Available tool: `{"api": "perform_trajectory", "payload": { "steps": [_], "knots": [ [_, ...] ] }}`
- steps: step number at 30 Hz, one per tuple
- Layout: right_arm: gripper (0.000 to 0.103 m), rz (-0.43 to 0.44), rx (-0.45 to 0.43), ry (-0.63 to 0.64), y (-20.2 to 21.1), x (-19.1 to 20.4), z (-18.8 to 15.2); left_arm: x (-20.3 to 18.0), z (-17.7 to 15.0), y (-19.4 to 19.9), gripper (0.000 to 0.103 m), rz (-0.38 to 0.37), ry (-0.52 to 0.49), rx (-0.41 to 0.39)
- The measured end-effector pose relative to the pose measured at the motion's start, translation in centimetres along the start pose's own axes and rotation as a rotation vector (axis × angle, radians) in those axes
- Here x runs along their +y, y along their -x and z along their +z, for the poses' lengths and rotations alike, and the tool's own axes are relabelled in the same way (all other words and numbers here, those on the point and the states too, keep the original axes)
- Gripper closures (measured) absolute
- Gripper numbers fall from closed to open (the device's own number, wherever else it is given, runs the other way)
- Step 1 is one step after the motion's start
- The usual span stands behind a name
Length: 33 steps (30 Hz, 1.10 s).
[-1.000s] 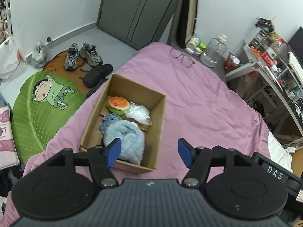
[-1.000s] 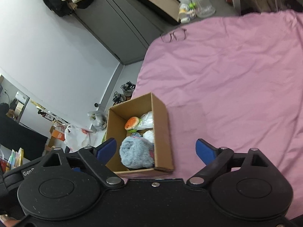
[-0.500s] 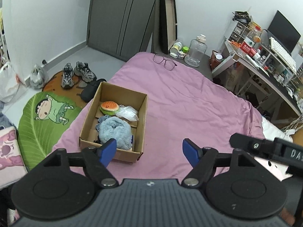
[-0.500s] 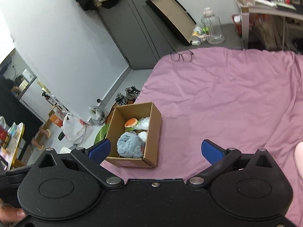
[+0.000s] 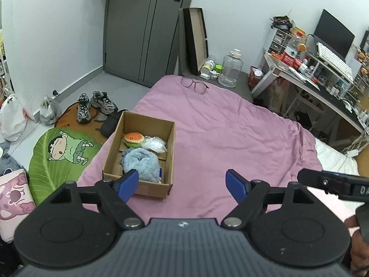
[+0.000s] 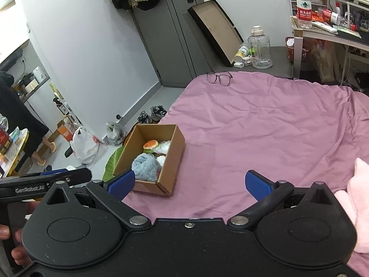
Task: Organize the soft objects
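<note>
A cardboard box [image 5: 171, 138] [image 6: 177, 143] sits on the pink bedspread [image 5: 230, 133] near the bed's left edge. Inside lie a fluffy blue plush [image 5: 143, 165] [image 6: 146, 167], a burger plush [image 5: 133, 138] [image 6: 150, 144] and a clear plastic bag [image 5: 155, 143]. My left gripper [image 5: 183, 184] hovers above the bed, back from the box, its jaws opening with nothing between them. My right gripper [image 6: 189, 182] stands wide open and empty, also back from the box. A pink soft item [image 6: 357, 207] shows at the right edge of the right wrist view.
Glasses [image 5: 193, 85] lie at the far end of the bed. Shoes [image 5: 96, 103], a leaf-shaped rug [image 5: 62, 152] and plastic bags [image 5: 11, 117] are on the floor left of the bed. A water jug [image 5: 230, 71] and cluttered desk [image 5: 322, 69] stand beyond it.
Both grippers have drawn back and up from the box, which looks smaller now. Both have opened wider, and both views have rolled more level.
</note>
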State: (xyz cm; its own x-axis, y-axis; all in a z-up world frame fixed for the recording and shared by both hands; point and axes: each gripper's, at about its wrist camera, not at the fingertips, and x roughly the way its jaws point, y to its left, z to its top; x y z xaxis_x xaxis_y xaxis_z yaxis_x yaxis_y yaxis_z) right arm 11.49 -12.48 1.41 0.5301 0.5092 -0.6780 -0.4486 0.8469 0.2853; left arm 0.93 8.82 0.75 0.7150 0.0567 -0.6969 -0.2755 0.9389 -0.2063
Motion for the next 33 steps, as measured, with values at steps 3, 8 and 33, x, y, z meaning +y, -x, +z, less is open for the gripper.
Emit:
{"api": "perform_trajectory", "payload": {
  "steps": [3,8,33],
  "knots": [
    [0.000,0.005,-0.002,0.010,0.4,-0.4,-0.5,-0.3,-1.0,1.0,0.022,-0.002,-0.006,-0.008],
    [0.000,0.022,-0.001,0.007,0.7,-1.3,-1.3,-0.3,-2.3,2.3,0.022,-0.009,0.024,-0.040],
    [0.000,0.043,-0.035,0.049,3.3,-2.6,-4.2,-1.5,-6.0,4.2,0.022,-0.030,-0.050,-0.042]
  ]
}}
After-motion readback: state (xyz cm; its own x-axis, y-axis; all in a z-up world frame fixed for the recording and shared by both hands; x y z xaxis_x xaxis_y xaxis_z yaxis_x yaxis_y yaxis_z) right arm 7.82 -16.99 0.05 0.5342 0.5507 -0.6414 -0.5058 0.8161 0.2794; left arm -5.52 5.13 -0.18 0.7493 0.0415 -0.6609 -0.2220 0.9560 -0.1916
